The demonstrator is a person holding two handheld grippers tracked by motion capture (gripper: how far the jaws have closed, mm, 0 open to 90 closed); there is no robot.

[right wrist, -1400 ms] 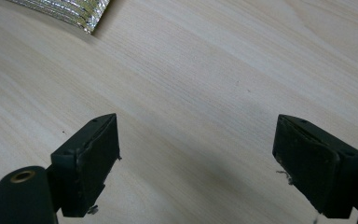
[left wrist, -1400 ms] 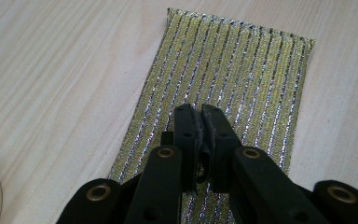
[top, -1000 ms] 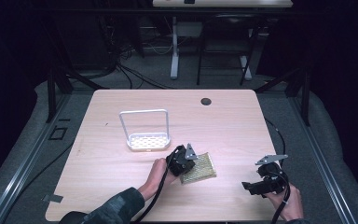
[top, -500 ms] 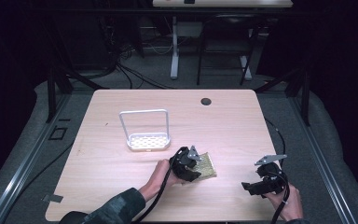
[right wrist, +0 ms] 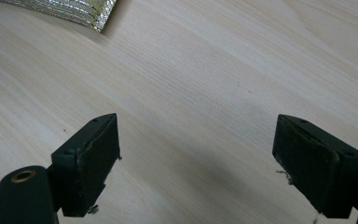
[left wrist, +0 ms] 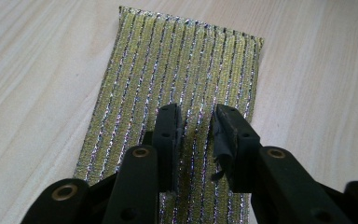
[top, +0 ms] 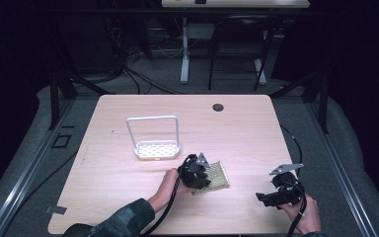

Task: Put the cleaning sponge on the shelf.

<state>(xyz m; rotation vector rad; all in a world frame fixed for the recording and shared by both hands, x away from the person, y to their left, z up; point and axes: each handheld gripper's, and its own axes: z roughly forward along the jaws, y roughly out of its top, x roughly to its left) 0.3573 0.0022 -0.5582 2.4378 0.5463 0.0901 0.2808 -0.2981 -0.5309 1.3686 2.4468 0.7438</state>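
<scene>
A gold pad [top: 220, 176] with silver stripes lies flat on the wooden table [top: 246, 143] near its front edge. My left gripper [top: 200, 175] presses down on the pad's near end. In the left gripper view its jaws stand close together on the pad [left wrist: 182, 60], and my left gripper [left wrist: 198, 116] pinches a narrow strip of the fabric. My right gripper [top: 262, 197] hovers low at the front right, pointing left, apart from the pad. In the right gripper view my right gripper [right wrist: 196, 135] is wide open over bare wood, and a corner of the pad [right wrist: 74, 9] shows at the top left.
A white wire rack [top: 155, 148] with a tall handle stands left of the pad, toward the middle of the table. A dark round grommet [top: 218, 107] sits near the far edge. Cables and table legs lie on the floor beyond.
My left gripper has slid slightly right and forward onto the pad. The right gripper has barely moved.
</scene>
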